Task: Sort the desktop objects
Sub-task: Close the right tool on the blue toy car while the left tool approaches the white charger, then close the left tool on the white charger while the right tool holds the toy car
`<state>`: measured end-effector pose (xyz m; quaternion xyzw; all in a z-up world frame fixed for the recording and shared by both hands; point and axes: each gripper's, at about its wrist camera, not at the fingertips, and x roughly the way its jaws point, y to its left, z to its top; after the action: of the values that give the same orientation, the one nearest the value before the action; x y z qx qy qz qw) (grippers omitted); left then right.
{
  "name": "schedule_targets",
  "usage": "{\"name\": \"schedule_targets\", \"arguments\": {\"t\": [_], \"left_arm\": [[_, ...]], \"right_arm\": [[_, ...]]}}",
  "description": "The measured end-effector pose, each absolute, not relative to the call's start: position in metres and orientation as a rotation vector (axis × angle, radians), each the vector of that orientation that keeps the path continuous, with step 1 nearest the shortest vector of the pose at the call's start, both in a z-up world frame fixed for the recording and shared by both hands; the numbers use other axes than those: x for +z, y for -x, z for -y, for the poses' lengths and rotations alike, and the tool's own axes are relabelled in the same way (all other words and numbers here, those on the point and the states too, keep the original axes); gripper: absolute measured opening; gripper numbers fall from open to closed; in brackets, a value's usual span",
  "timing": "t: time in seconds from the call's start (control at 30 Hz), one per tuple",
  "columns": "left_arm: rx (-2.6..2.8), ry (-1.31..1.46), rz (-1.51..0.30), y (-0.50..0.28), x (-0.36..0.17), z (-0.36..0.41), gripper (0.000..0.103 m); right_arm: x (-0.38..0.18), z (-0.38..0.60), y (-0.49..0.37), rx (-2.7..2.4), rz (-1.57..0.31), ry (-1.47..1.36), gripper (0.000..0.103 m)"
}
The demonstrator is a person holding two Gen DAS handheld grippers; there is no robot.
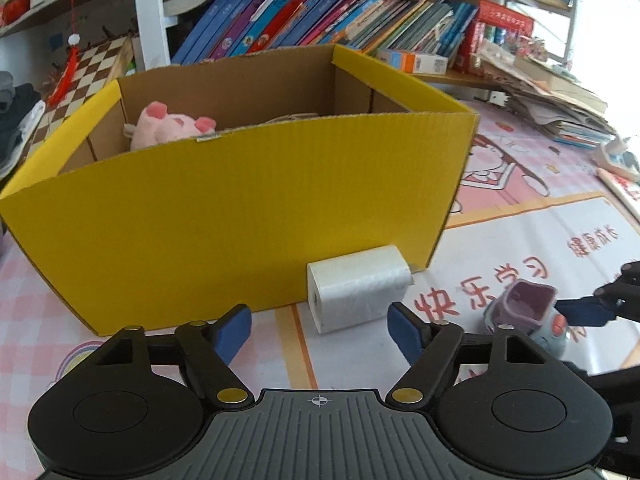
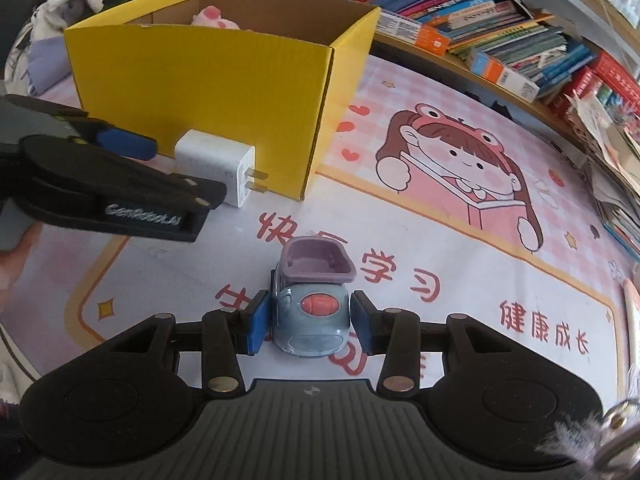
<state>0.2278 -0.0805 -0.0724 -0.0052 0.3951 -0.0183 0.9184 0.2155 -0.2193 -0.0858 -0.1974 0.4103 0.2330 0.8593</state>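
Toy car point(image 2: 310, 316), small grey-blue plastic body with an orange-red oval button on the hood and a purple open seat tub, sits on the pink cartoon-printed desk mat point(image 2: 460, 240), right between the blue pads of the right gripper point(image 2: 307, 322). Jaws are narrowed around the car body; the left pad looks pressed on the flank, the right pad has a thin sliver of gap or just touches, so grip reads as clamped but not deep. Car wheels appear on the mat, not lifted.

White rectangular plug-in charger block point(image 1: 354, 290) with two metal prongs lies on its side just in front of the yellow corrugated cardboard box point(image 1: 240, 216), near its front right corner, prongs pointing toward the car side. Left gripper point(image 1: 320, 330) hovers short of it, jaws apart and wider than the block, nothing between the pads yet.

Box is open-topped, pink plush pig point(image 1: 170, 126) already inside at the back left.

To do this step well, my read:
- right: squeeze on the car's flat flanks below the purple tub, not on the tub rim; lift straight up before travelling so wheels don't roll it out.
- left: come forward until the pads straddle the charger's long faces, clear of the prongs, then close.
- box front wall is tall and very close to the charger; go up and over it, don't shove it.
- both grippers are near each other; stagger the drops.
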Motion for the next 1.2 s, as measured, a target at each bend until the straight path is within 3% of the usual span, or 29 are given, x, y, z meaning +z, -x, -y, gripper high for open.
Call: {"name": "schedule_targets", "arguments": {"t": [0.1, 0.2, 0.27, 0.37, 0.47, 0.57, 0.83, 0.9, 0.97, 1.07, 1.2], "left_arm": [[-0.05, 0.021, -0.835, -0.233, -0.078, 0.081, 0.07], [-0.074, -0.003, -0.828, -0.231, -0.079, 0.085, 0.061], [-0.096, -0.012, -0.825, -0.229, -0.078, 0.085, 0.051], [-0.126, -0.02, -0.825, -0.223, -0.076, 0.085, 0.025], [-0.128, 0.0, -0.833, -0.219, -0.074, 0.077, 0.008], [-0.117, 0.023, -0.823, -0.214, -0.07, 0.067, 0.0], [-0.114, 0.043, -0.772, -0.191, -0.054, 0.052, 0.0], [-0.11, 0.061, -0.782, -0.19, -0.054, 0.05, 0.009], [-0.116, 0.067, -0.792, -0.192, -0.056, 0.05, 0.03], [-0.109, 0.08, -0.772, -0.197, -0.054, 0.053, 0.055], [-0.125, 0.088, -0.744, -0.209, -0.052, 0.064, 0.061]], "right_arm": [[-0.087, 0.217, -0.221, 0.508, -0.864, 0.427, 0.042], [-0.088, 0.215, -0.226, 0.518, -0.87, 0.422, 0.042], [-0.088, 0.214, -0.228, 0.525, -0.873, 0.419, 0.041], [-0.087, 0.211, -0.229, 0.525, -0.874, 0.419, 0.039], [-0.086, 0.208, -0.228, 0.529, -0.877, 0.406, 0.039], [-0.084, 0.201, -0.223, 0.547, -0.865, 0.406, 0.038], [-0.079, 0.181, -0.209, 0.58, -0.838, 0.425, 0.039], [-0.078, 0.178, -0.206, 0.578, -0.834, 0.433, 0.039], [-0.078, 0.178, -0.206, 0.571, -0.832, 0.439, 0.039], [-0.077, 0.182, -0.207, 0.556, -0.832, 0.444, 0.039], [-0.079, 0.191, -0.214, 0.53, -0.842, 0.452, 0.039]]}}
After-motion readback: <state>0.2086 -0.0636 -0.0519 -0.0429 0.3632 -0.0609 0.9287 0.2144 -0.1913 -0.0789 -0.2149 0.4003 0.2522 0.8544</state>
